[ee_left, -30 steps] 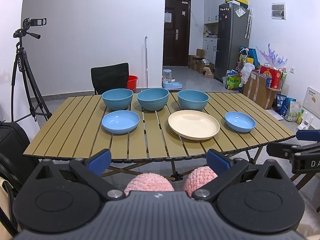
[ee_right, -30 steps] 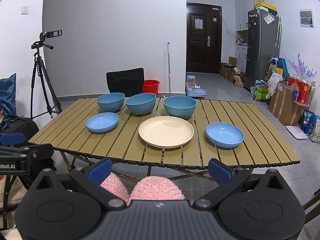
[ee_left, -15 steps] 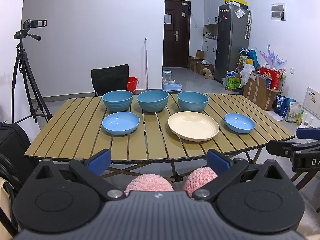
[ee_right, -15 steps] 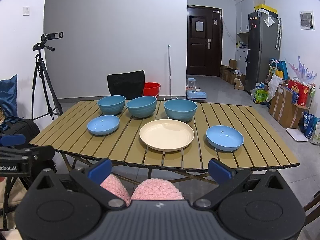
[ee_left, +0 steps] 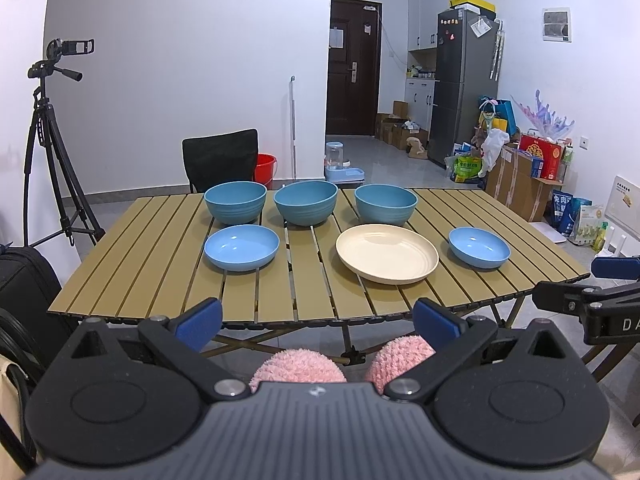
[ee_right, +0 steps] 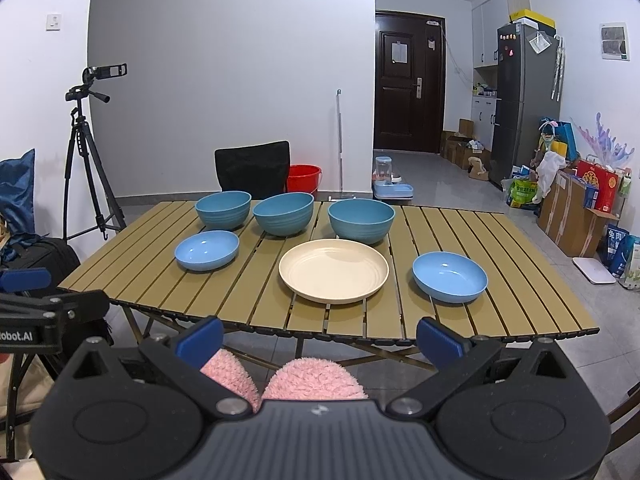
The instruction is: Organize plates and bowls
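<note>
Three deep blue bowls stand in a row at the back of the slatted table (ee_left: 160, 264): left (ee_left: 235, 201), middle (ee_left: 306, 201), right (ee_left: 385, 203). In front lie a shallow light-blue plate (ee_left: 241, 246) on the left, a cream plate (ee_left: 387, 253) in the middle and a second light-blue plate (ee_left: 479, 247) on the right. The same set shows in the right wrist view, with the cream plate (ee_right: 333, 270) nearest. My left gripper (ee_left: 318, 322) and right gripper (ee_right: 320, 334) are both open and empty, held before the table's near edge.
A black chair (ee_left: 220, 162) and a red bucket (ee_left: 265, 168) stand behind the table. A camera tripod (ee_left: 48, 140) is at the left, a fridge (ee_left: 466, 84) and boxes (ee_left: 520, 188) at the right. Pink slippers (ee_left: 298, 368) show below the grippers.
Both views have shifted slightly, with the table sitting a touch higher in frame. Nothing on the table has moved and both grippers stay open.
</note>
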